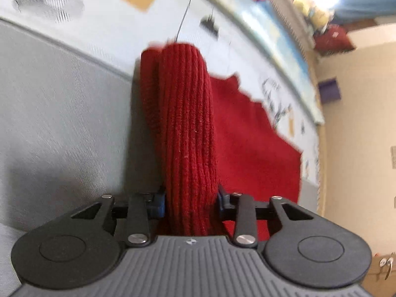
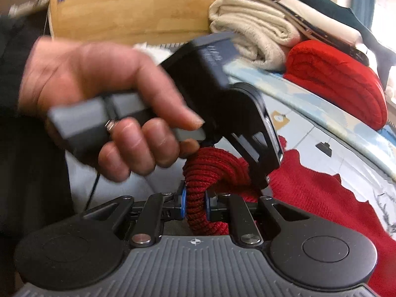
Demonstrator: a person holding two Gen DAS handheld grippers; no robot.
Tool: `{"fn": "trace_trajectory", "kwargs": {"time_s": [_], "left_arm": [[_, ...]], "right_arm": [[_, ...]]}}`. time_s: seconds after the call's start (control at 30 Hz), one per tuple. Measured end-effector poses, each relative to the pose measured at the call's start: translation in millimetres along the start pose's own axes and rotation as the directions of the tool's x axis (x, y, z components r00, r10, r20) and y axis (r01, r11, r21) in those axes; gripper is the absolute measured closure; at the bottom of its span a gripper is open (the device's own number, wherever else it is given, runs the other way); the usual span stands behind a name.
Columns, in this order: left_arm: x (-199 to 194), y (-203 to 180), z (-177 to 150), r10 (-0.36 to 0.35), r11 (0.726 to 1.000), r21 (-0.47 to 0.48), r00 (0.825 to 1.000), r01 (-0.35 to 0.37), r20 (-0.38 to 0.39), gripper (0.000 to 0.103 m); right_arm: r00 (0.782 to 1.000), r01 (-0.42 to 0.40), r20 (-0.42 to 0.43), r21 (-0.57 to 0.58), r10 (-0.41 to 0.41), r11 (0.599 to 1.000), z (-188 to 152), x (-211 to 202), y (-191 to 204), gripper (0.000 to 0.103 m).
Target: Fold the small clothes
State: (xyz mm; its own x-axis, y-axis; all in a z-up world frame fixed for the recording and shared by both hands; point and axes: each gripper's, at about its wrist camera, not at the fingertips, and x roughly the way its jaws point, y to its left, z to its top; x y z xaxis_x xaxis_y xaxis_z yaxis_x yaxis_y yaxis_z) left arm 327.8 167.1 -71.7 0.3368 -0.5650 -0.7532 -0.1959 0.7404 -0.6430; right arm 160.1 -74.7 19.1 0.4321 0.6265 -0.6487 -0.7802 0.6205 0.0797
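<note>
**Two grippers, one red knit**

Left wrist view, from left to right: one grey cushion side (image 1: 57, 104) filling the left half. In the middle, one long rolled piece of the red knit garment (image 1: 188, 133), running from the low centre up to the middle of the frame. Left gripper (image 1: 189, 201) at the bottom centre, two blue-tipped fingers (image 1: 158, 201) pressed in on the roll from both sides, squeezing it tight. More of the same red cloth spread flat at centre right on one pale printed sheet (image 1: 128, 24). One tan wall (image 1: 358, 123) at the far right.

Right wrist view, from left to right: one bare hand (image 2: 104, 113) at centre left, wrapped round the handle of the other gripper, the left one. At the bottom centre, right gripper (image 2: 194, 204), two fingers (image 2: 182, 204) nearly closed, pinching one twisted bunch of the red knit garment (image 2: 210, 170). Cloth trailing flat toward the lower right. Upper right: one stack of folded clothes (image 2: 257, 29), with one cream towel on top and one folded red knit (image 2: 339, 79) just beside it.
</note>
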Motion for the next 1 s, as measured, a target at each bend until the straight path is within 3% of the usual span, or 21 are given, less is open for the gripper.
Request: {"fn": "trace_trajectory", "kwargs": {"time_s": [0.23, 0.43, 0.73, 0.9, 1.0], "left_arm": [[-67.4, 8.1, -4.9, -0.007, 1.000, 0.022, 0.994, 0.005, 0.105, 0.065], [-71.8, -13.1, -11.0, 0.058, 0.994, 0.089, 0.993, -0.067, 0.102, 0.065], [-40.5, -82.6, -25.9, 0.011, 0.982, 0.186, 0.994, -0.030, 0.105, 0.067], [-14.8, -135.5, -44.1, -0.070, 0.960, 0.277, 0.993, 0.042, 0.091, 0.067], [0.3, -160.0, -54.2, -0.097, 0.946, 0.315, 0.993, 0.070, 0.074, 0.058]], "right_arm": [[0.984, -0.105, 0.154, 0.076, 0.093, 0.992, 28.9, -9.7, 3.2, 0.089], [0.983, -0.106, 0.154, 0.039, 0.099, 0.994, 25.6, -15.7, 8.7, 0.089], [0.985, 0.037, 0.161, 0.105, -0.054, 0.994, -2.1, -63.7, -18.0, 0.089], [0.971, 0.150, 0.160, 0.175, -0.178, 0.973, -25.8, -101.0, -39.8, 0.089], [0.955, 0.229, 0.137, 0.234, -0.265, 0.945, -41.6, -122.5, -55.9, 0.089]]}}
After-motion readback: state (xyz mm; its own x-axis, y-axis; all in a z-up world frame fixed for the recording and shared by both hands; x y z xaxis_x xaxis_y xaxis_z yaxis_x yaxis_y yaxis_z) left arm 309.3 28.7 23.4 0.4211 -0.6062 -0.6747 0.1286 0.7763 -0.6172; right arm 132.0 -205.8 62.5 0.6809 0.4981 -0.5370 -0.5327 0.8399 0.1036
